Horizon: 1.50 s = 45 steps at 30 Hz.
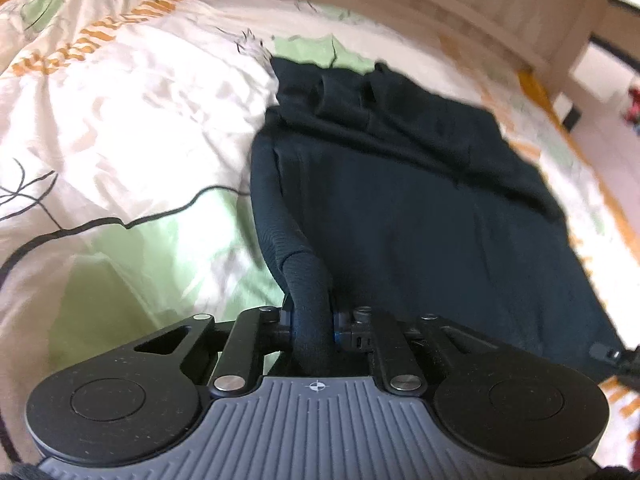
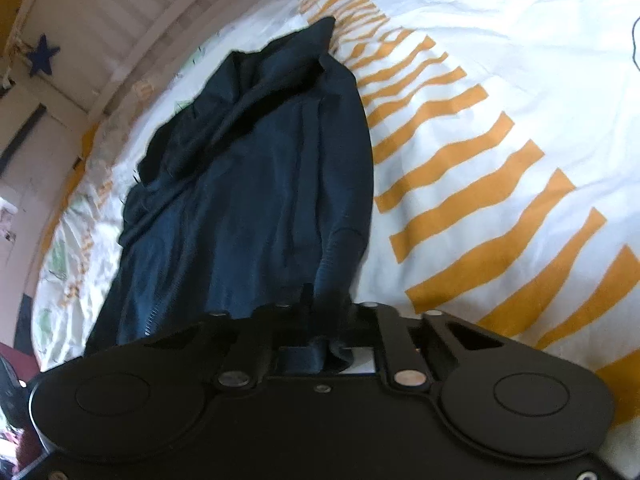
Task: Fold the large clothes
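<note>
Between the closed fingers of the left gripper (image 1: pixel 312 320) sits a thick rolled edge of the dark garment (image 1: pixel 400 184), pinched tight at its near left corner. The right gripper (image 2: pixel 320 320) is clamped narrow on the near right corner of the same garment (image 2: pixel 256 184), with cloth bunched up between its fingers. From both grips the fabric runs away across the bed cover (image 1: pixel 120 128), long and narrow, with its far end crumpled into loose folds near the wooden bed frame (image 1: pixel 500 8). On the right side the cover shows orange stripes (image 2: pixel 472 184); on the left, pale green patches with black lines.

Judging from the two-corner hold, the step in hand looks like carrying the near edge over toward the far end to halve the garment. To do it well, both corners should rise together and stay level, kept apart enough that the edge between them is taut and does not sag. The lift should be high enough for the cloth to clear itself, then travel straight along the garment's length, not sideways. The far end is rumpled, so the near edge is best laid just short of that bunching. Both grips should let go only once the fold lies flat.
</note>
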Each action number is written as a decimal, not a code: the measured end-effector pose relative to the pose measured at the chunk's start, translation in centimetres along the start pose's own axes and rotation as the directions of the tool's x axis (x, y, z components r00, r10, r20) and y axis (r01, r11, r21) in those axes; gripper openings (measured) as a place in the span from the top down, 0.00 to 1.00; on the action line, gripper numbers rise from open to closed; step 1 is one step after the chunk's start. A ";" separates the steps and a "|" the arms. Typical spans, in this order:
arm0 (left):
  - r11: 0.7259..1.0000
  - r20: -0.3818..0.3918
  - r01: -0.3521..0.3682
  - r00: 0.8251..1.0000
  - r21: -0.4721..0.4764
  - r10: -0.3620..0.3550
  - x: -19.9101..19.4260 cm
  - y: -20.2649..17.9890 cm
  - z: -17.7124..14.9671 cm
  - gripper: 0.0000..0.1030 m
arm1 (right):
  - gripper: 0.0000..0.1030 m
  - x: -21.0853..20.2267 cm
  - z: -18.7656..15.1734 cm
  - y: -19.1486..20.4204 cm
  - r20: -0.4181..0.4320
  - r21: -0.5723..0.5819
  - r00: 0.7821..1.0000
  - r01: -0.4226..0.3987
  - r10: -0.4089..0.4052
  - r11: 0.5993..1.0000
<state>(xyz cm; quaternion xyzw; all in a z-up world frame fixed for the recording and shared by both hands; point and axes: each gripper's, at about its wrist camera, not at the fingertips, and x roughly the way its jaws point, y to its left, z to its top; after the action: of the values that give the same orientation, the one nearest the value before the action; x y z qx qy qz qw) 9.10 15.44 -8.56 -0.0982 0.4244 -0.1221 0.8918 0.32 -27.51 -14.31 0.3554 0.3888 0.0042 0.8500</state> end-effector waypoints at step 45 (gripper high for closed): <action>0.939 0.163 0.159 0.980 -0.303 -0.113 17.9 1.4 22.6 0.77 | 0.86 18.8 25.4 6.1 0.182 -0.085 0.982 -0.042 0.057 0.995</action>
<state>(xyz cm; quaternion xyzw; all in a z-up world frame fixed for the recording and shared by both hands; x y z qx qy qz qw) 37.87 13.03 -8.00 -0.2769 0.3656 -0.1070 0.8822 31.97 -32.87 -11.66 0.3292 0.2991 0.0081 0.8956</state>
